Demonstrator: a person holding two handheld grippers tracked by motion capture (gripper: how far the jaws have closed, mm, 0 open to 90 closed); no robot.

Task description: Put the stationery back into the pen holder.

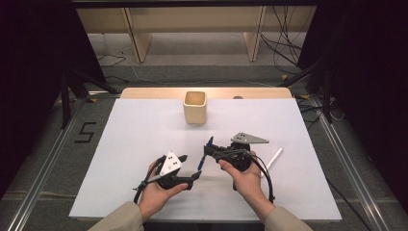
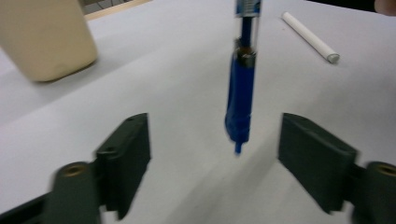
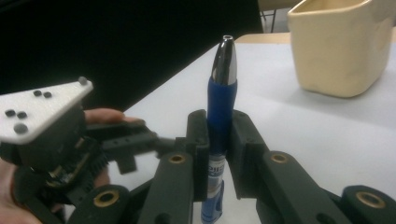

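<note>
Pen (image 1: 206, 153) was the thing in hand, a blue one with a clear barrel, and at this moment it stood pinched between the pressed-in jaws of the right claw (image 1: 210, 152), just in front of the person's right hand (image 1: 244, 172). In the right gripper view the pen (image 3: 221, 105) rose nearly upright between those two black jaws, its silver tip at twelve o'clock and its printed clear barrel running down past them toward six. From the high view its long axis ran slightly tilted, one end toward twelve o'clock and the cup, the other toward six or seven o'clock and the left claw (image 1: 195, 175).

That left claw, held in the left hand (image 1: 156, 190), sat near, at about seven o'clock from the pen. Its jaws stood spread wide with nothing pinched; in the left gripper view the pen (image 2: 240, 100) hung between them without touching either pad, blue grip and tip pointing down at the white table (image 1: 144, 139).

So the right claw alone carried the pen, and I judged the next move hung on that: the beige cup (image 1: 195, 107) stood well apart at about eleven o'clock from the right claw, mouth upward, and the pen would need to go in roughly upright. A white stick (image 1: 274, 158) lay flat at three o'clock of the right hand, untouched
</note>
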